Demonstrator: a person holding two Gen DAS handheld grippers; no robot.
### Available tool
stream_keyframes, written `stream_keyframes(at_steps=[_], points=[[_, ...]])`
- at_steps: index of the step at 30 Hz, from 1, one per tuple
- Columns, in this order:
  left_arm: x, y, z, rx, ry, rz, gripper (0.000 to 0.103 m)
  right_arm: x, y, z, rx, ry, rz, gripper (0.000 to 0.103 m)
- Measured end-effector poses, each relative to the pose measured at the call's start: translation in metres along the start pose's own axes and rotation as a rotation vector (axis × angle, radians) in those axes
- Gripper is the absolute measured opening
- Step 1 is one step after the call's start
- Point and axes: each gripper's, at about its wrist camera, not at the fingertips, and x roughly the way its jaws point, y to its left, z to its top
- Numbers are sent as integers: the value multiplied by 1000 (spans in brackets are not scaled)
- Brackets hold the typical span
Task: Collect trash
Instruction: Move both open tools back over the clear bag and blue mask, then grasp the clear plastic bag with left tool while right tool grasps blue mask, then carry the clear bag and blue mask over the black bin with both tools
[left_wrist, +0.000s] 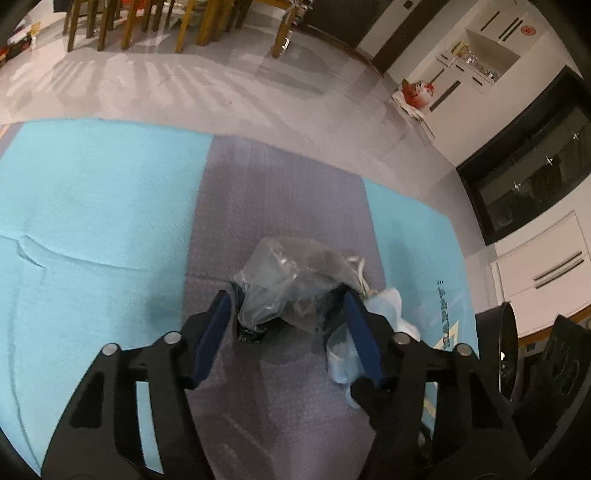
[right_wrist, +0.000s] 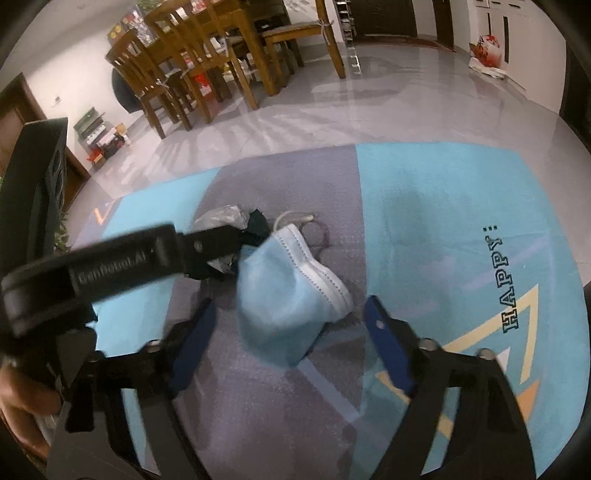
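A crumpled clear plastic bag (left_wrist: 291, 280) lies on the grey stripe of a blue rug (left_wrist: 92, 206). My left gripper (left_wrist: 288, 295) is open, its blue fingers on either side of the bag. A light blue face mask (right_wrist: 288, 295) lies right of the bag; it also shows in the left wrist view (left_wrist: 384, 306). My right gripper (right_wrist: 288, 314) is open, its jaws spread around the mask. The left gripper's arm (right_wrist: 122, 258) crosses the right wrist view and hides much of the bag (right_wrist: 218, 218). A dark loop (right_wrist: 317, 232) lies behind the mask.
The rug (right_wrist: 443, 221) carries the word "HAPPY" (right_wrist: 502, 288). Beyond it is glossy tiled floor (left_wrist: 221, 85). Wooden chairs and a table (right_wrist: 207, 62) stand at the back. White cabinets (left_wrist: 476, 55) and a red bag (left_wrist: 417, 92) are at the right.
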Motion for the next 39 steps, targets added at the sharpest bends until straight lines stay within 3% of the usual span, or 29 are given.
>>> stream_keyframes(at_steps=[3,4,10,22,39], points=[[-2,-1,2,17,-11,-2,52,8,-1,-2,10,28,-13,51],[-3,-3,2,32,-17,9,39,8,-1,-3,14,29,-19,43],[-6,-9,-3,76,-25,38,33,-2,-5,-8,30,46,-34,20],[-43,-21,-11,149,-57,99,32,-41,-26,-7,73,-32,-46,17],[-97,-59,-44,249,-139,55,32,-108,-27,-23,-11,-178,-137,17]])
